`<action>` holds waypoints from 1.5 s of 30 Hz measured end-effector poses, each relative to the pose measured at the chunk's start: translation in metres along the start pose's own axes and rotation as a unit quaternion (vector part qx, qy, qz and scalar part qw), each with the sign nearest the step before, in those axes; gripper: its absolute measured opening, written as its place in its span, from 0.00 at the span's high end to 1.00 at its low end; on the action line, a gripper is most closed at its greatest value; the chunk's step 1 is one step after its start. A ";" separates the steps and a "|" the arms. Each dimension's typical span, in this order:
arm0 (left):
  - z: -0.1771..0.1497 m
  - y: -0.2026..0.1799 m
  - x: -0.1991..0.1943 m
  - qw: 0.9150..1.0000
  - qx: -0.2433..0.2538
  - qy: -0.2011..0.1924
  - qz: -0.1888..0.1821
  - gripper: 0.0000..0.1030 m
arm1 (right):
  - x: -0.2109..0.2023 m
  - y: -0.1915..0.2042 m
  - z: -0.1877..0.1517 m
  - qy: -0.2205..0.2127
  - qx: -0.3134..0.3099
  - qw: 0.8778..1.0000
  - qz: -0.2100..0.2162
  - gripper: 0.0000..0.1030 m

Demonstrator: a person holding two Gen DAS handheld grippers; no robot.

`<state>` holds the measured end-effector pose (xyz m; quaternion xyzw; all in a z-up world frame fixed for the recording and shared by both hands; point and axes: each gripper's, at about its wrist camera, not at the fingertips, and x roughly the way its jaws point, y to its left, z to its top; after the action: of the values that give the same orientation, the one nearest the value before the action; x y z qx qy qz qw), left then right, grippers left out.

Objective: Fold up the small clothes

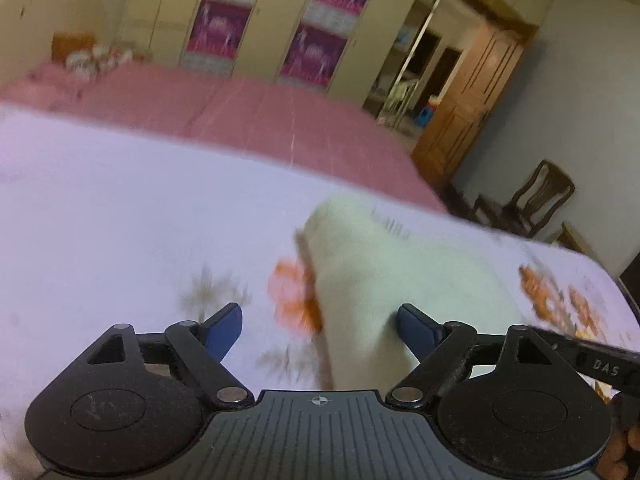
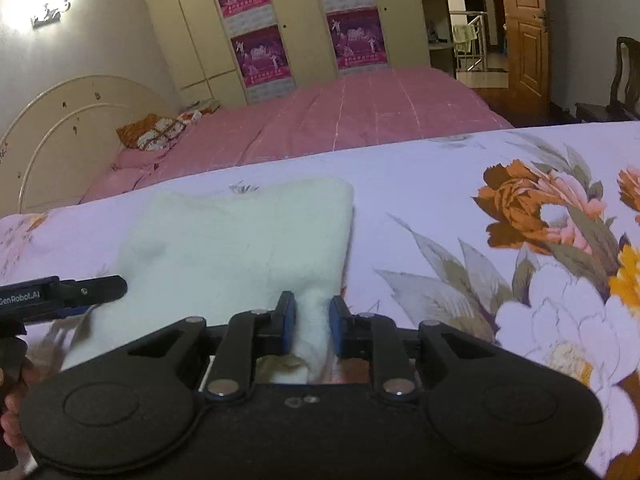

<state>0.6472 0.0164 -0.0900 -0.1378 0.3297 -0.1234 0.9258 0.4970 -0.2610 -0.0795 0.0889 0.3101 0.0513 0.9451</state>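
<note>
Admittedly, much of the left wrist view was smeared by motion blur, so the outline of the cream garment and the dark lettering near its far edge could not be read. The garment's near end was hidden behind the body of the left gripper, and a person's fingers were cut off at the lower right corner. The jaws of the left gripper were spread wide; the garment reached down between them, close against the right pad, but whether that pad touched the cloth could not be told, and the left pad stood clear over the floral sheet.

In the right wrist view, the left gripper was seen only in part, entering from the left edge just over the garment's near left corner. The right gripper was seen pinching a bunched fold of the garment between its two blue pads, its jaws drawn close together on the cloth. The lowest part of the pinched fold was hidden behind the gripper's body.

The garment was laid on the floral sheet, stretching away from the right gripper towards the far edge of the sheet. It appeared soft and fleecy, pale cream, folded into a roughly rectangular shape with a notch in its far edge. A pink bed was seen beyond the sheet.
</note>
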 end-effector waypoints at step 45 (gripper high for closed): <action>-0.101 -0.052 -0.099 0.990 0.114 0.048 0.067 0.16 | -0.083 0.017 -0.103 0.035 -0.079 0.996 -0.015 0.60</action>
<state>0.5008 -0.0177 -0.0906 -0.0027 0.3660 -0.1045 0.9247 0.3680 -0.2432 -0.1101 0.0075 0.3397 0.0646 0.9383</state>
